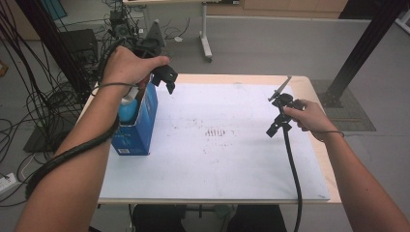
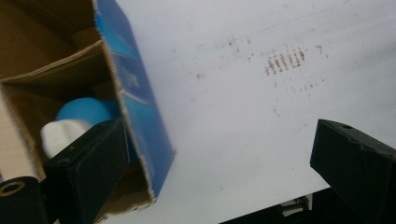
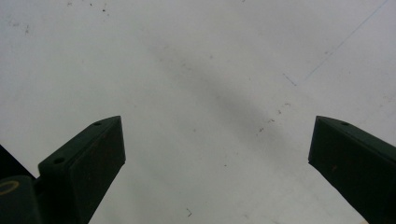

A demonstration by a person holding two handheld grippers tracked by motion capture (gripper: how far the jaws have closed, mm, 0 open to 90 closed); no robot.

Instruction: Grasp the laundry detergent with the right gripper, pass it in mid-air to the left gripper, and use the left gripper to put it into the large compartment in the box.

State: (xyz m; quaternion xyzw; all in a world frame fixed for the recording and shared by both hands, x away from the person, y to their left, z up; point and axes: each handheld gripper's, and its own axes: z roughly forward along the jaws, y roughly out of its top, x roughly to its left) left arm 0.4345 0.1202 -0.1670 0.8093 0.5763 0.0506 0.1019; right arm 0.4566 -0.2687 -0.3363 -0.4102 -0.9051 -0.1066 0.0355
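Observation:
An open blue cardboard box (image 1: 140,123) stands at the left edge of the white mat (image 1: 217,164). Inside it lies a blue thing with a white end (image 1: 126,107), seen closer in the left gripper view (image 2: 81,114), partly hidden by the box wall (image 2: 140,102). My left gripper (image 1: 166,78) hovers over the box's far right rim, open (image 2: 219,161), one jaw above the box's inside and the other above the mat, gripping nothing. My right gripper (image 1: 275,113) is held over the right side of the mat, open (image 3: 217,158), with bare mat between its jaws.
The mat covers a light wooden table (image 1: 309,87) and bears rust-coloured marks (image 1: 216,131) near its middle. Cables (image 1: 34,106) and black frame posts (image 1: 360,48) stand on the floor to the left and right. A white table leg (image 1: 205,36) is behind.

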